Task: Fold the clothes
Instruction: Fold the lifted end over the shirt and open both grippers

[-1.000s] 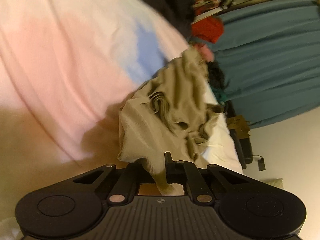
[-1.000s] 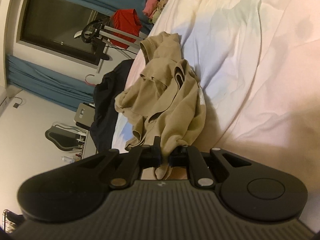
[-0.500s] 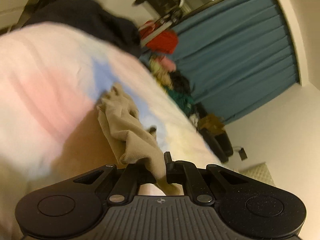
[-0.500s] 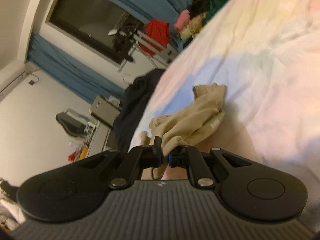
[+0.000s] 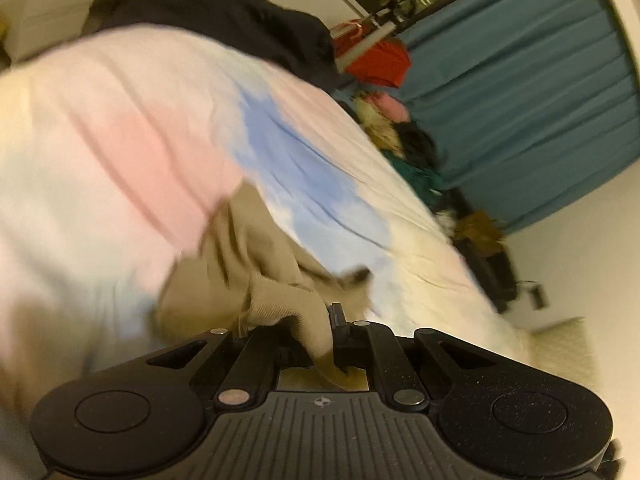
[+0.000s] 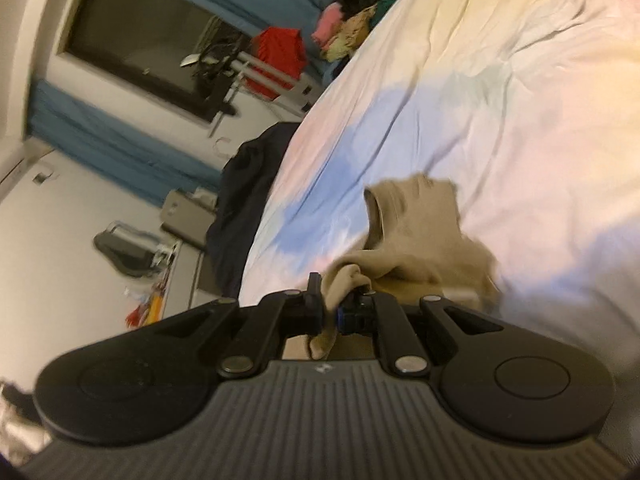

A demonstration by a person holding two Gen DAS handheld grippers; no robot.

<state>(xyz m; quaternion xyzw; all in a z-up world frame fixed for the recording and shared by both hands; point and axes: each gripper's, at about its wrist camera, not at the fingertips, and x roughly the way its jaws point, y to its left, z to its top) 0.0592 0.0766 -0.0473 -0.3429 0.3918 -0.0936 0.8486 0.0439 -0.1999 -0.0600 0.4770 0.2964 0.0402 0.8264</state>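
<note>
A beige garment (image 5: 256, 264) lies bunched on a pastel tie-dye bed sheet (image 5: 120, 152). My left gripper (image 5: 312, 332) is shut on one edge of it, with cloth bulging over the fingers. In the right wrist view the same beige garment (image 6: 416, 236) trails away from my right gripper (image 6: 340, 300), which is shut on another edge of it. The bed sheet (image 6: 500, 100) fills the right of that view. Both views are motion-blurred.
A dark garment (image 5: 224, 12) lies at the bed's far edge, also in the right wrist view (image 6: 248, 184). A red cloth (image 5: 380, 60) hangs on a rack, a clothes pile (image 5: 400, 132) lies beside the bed, and teal curtains (image 5: 520, 80) hang behind.
Both grippers have kept hold of the beige garment and swung over the bed. The garment has gone from a spread crumpled heap to a tighter bunch close to the fingers.
</note>
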